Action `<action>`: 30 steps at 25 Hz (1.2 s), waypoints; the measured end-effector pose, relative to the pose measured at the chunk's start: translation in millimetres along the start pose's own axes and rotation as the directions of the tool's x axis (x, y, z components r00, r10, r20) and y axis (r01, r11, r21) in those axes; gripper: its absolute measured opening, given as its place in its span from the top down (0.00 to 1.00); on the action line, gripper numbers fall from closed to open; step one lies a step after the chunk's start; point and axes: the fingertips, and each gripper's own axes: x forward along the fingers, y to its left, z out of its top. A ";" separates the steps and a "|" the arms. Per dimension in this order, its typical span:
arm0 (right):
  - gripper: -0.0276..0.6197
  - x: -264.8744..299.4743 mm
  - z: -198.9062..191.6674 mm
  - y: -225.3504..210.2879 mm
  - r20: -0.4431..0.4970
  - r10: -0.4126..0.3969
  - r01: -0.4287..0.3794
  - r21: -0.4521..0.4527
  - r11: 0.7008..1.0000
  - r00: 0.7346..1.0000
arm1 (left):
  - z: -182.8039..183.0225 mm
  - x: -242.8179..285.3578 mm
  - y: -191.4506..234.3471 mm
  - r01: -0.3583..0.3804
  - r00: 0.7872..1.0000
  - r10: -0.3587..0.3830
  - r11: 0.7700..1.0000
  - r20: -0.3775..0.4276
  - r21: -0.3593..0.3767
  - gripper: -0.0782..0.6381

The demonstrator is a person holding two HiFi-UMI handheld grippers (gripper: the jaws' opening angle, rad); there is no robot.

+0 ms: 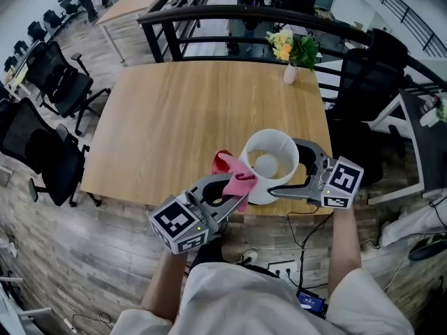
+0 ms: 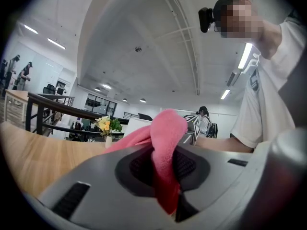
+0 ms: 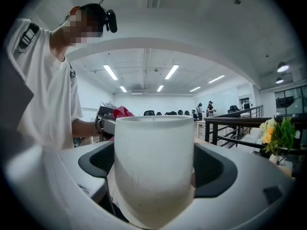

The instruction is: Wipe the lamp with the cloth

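A lamp with a white drum shade (image 1: 269,160) stands at the near edge of the wooden table (image 1: 174,117). My right gripper (image 1: 283,166) reaches in from the right, one jaw behind the shade and one in front. In the right gripper view the lamp (image 3: 153,162) fills the gap, with both pads touching it. My left gripper (image 1: 234,188) is shut on a pink cloth (image 1: 234,172), which lies against the shade's left side. In the left gripper view the cloth (image 2: 165,143) hangs pinched between the jaws. The right gripper view shows the cloth (image 3: 122,111) behind the shade's left rim.
A small vase of flowers (image 1: 291,58) stands at the table's far right edge. A black railing (image 1: 209,16) runs behind the table. Black office chairs (image 1: 59,82) stand to the left, another chair (image 1: 367,82) to the right. Cables (image 1: 293,257) lie on the floor below.
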 end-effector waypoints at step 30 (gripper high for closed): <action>0.27 -23.3 2.6 28.8 -0.012 -0.709 0.699 0.181 0.692 0.705 | 30.0 47.8 72.9 0.211 0.977 -0.209 0.977 -0.036 0.044 0.79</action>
